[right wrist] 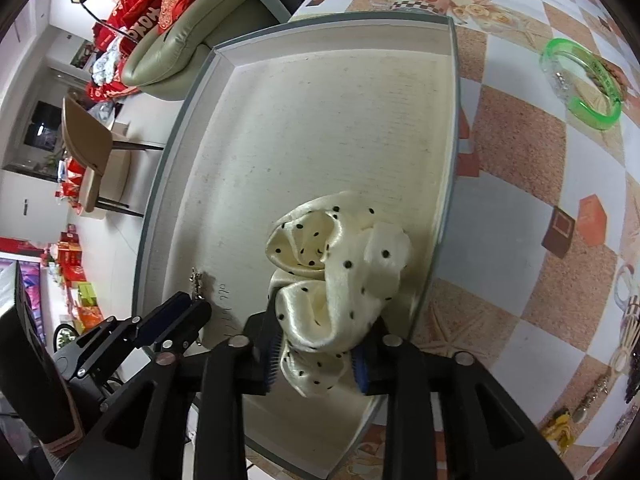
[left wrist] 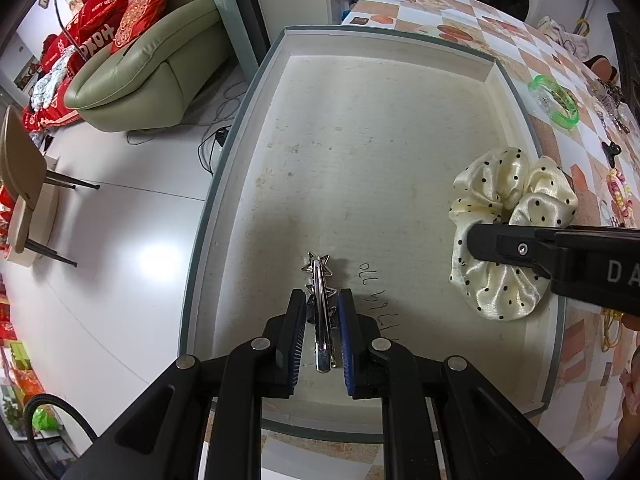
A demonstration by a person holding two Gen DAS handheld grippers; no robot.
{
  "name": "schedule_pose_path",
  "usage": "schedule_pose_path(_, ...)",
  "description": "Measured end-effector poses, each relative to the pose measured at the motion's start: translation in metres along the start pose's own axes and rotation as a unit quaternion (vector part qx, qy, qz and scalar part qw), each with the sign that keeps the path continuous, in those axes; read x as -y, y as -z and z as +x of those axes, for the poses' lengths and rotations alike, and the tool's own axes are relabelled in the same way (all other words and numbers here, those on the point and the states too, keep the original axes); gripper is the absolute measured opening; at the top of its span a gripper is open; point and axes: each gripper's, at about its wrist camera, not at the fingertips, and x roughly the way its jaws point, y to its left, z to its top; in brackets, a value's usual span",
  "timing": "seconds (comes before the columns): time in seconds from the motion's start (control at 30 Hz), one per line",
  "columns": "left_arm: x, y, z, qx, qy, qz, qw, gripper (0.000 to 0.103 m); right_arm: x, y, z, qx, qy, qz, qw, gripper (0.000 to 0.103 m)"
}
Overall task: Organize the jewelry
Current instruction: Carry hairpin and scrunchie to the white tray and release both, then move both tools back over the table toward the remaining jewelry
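The left gripper (left wrist: 321,316) jaws flank the silver star-studded metal hair clip (left wrist: 320,304), low over the shallow white cardboard box (left wrist: 256,128) floor for placement. The right gripper (right wrist: 314,354) jaws clamp the cream polka-dot satin scrunchie (right wrist: 340,276) above the box's right wall (right wrist: 450,152), ready to deposit.
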Motion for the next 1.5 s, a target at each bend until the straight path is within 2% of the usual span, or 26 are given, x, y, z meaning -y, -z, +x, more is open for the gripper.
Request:
schedule_pose_path(0.13,-0.005,-0.002,-0.002,-0.003,0.006,-0.018,0.9998,0.021,-0.004,-0.001,-0.008,0.011,-0.019,0.001,1.000,0.066)
schedule_pose_path(0.23,-0.006,-0.004,-0.007,0.005,0.003,-0.019,0.9998,0.022,-0.003,-0.003,-0.019,0.026,-0.028,0.013,0.999,0.071)
schedule_pose_path(0.3,-0.006,-0.004,-0.009,0.008,0.000,-0.018,0.9998,0.069,0.002,-0.004,-0.032,0.044,-0.040,0.029,0.998,0.071)
schedule_pose_path(0.33,-0.006,-0.004,-0.012,0.014,-0.003,-0.021,0.9997,0.103,0.003,-0.004,-0.038,0.052,-0.043,0.034,0.997,0.073)
schedule_pose_path(0.4,-0.007,-0.005,-0.020,0.037,-0.013,-0.023,0.9990,0.103,0.008,-0.004,-0.052,0.069,-0.044,0.042,0.996,0.077)
schedule_pose_path(0.67,0.018,-0.015,-0.032,0.035,-0.008,0.013,0.9993,0.103,0.034,0.016,-0.094,0.099,-0.016,0.066,0.993,0.082)
schedule_pose_path(0.7,0.024,-0.017,-0.036,0.037,-0.006,0.021,0.9991,0.103,0.041,0.021,-0.098,0.099,-0.014,0.072,0.992,0.087)
schedule_pose_path(0.73,0.030,-0.019,-0.039,0.040,-0.002,0.028,0.9988,0.103,0.048,0.026,-0.102,0.099,-0.012,0.080,0.992,0.095)
schedule_pose_path(0.8,0.041,-0.023,-0.045,0.045,0.006,0.038,0.9983,0.103,0.063,0.038,-0.110,0.107,-0.009,0.099,0.989,0.103)
schedule_pose_path(0.97,0.075,-0.036,-0.060,0.060,0.027,0.074,0.9951,0.103,0.098,0.063,-0.130,0.119,0.011,0.137,0.983,0.103)
schedule_pose_path(1.27,0.149,-0.044,-0.075,0.063,0.078,0.133,0.9861,0.103,0.168,0.107,-0.171,0.133,0.085,0.204,0.966,0.103)
schedule_pose_path(1.5,0.192,-0.042,-0.066,0.047,0.100,0.170,0.9792,0.103,0.212,0.144,-0.182,0.121,0.131,0.249,0.952,0.103)
